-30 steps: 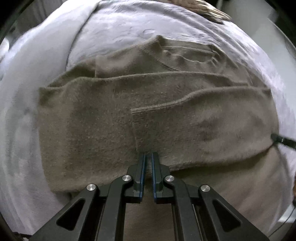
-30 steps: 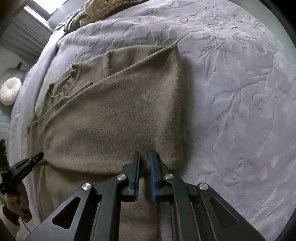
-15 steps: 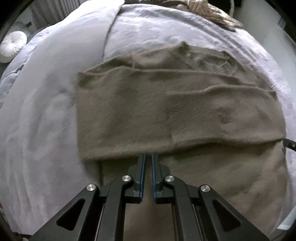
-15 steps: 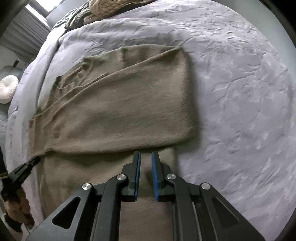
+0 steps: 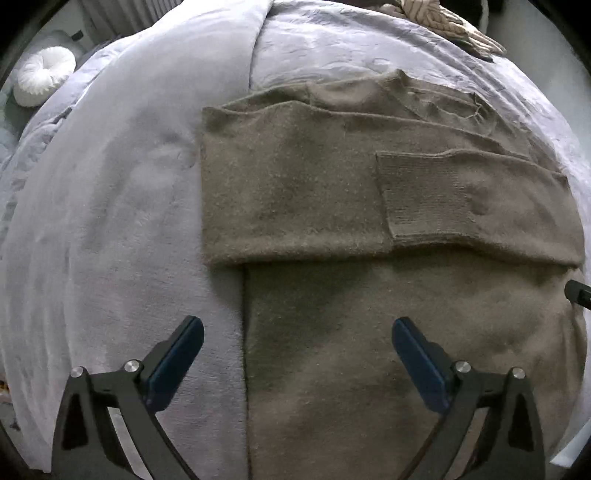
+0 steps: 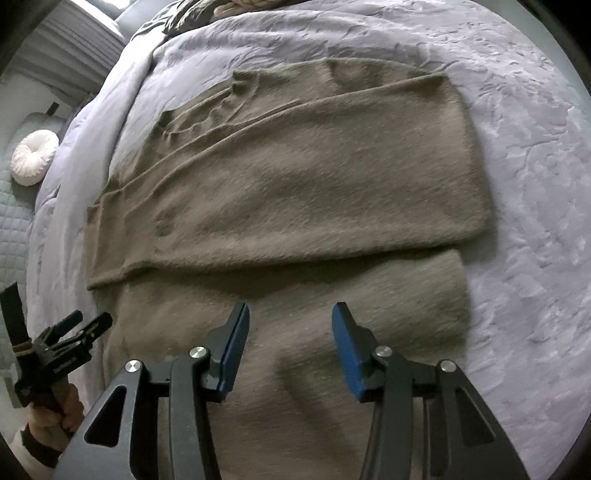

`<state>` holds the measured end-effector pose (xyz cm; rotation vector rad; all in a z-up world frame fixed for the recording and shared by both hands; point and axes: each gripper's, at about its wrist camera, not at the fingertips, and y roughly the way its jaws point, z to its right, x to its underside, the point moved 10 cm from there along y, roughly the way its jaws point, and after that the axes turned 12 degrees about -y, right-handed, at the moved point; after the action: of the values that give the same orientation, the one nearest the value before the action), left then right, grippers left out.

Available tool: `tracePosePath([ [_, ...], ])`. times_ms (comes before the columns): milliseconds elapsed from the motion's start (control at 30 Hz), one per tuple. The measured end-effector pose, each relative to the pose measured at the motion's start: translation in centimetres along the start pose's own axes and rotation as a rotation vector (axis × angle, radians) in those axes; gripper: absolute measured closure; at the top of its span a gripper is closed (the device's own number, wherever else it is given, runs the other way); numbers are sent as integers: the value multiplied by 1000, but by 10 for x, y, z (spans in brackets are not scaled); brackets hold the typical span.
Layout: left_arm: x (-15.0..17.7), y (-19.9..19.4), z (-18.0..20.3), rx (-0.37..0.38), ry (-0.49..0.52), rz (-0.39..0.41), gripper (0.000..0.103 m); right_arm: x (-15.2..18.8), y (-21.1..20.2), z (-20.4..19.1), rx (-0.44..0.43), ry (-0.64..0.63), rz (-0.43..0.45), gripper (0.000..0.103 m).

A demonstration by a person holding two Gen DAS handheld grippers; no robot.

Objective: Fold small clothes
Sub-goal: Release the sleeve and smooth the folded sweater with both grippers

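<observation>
No legible text, labels, brands or numbers in either view.

A pale lavender-grey quilted bedspread with an embossed leaf pattern [image 6: 524, 155] fills most of both views. At the upper left sits a round white pleated cushion [image 5: 43, 79] on what may be a grey quilted seat [image 6: 13, 218]. A beige chunky-knit throw [image 5: 448, 22] lies at the top edge.

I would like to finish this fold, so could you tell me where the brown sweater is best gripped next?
Probably the near hem of the brown sweater: it lies flat and unfolded toward both open grippers, left gripper and right gripper. Come in low from the near side, one at each corner, and carry it over the folded sleeves.
</observation>
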<state>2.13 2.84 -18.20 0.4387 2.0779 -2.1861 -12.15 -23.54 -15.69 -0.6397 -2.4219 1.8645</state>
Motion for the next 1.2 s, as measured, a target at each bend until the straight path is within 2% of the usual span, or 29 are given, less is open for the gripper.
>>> tracePosePath([
  [100, 4, 2, -7, 9, -22, -21, 1, 3, 3, -6, -4, -5, -12, 52],
  [233, 3, 5, -18, -13, -58, -35, 1, 5, 5, -13, -9, -13, -18, 45],
  [500, 12, 15, -42, -39, -104, -83, 1, 11, 3, -18, -18, -10, -21, 39],
  [600, 16, 16, -46, -41, -88, -84, 1, 15, 1, -17, -22, -4, -28, 39],
  [800, 31, 17, -39, 12, -48, -137, 1, 26, -6, -16, -39, 15, -46, 39],
  [933, 43, 7, -48, 30, -17, -155, 1, 37, -12, -16, -60, 38, -64, 39],
  [1133, 73, -6, -60, 61, 48, -201, 1, 62, -22, -6, -91, 95, -95, 39],
  [1200, 89, -13, -67, 94, 78, -221, 1, 76, -27, -1, -101, 109, -114, 39],
])
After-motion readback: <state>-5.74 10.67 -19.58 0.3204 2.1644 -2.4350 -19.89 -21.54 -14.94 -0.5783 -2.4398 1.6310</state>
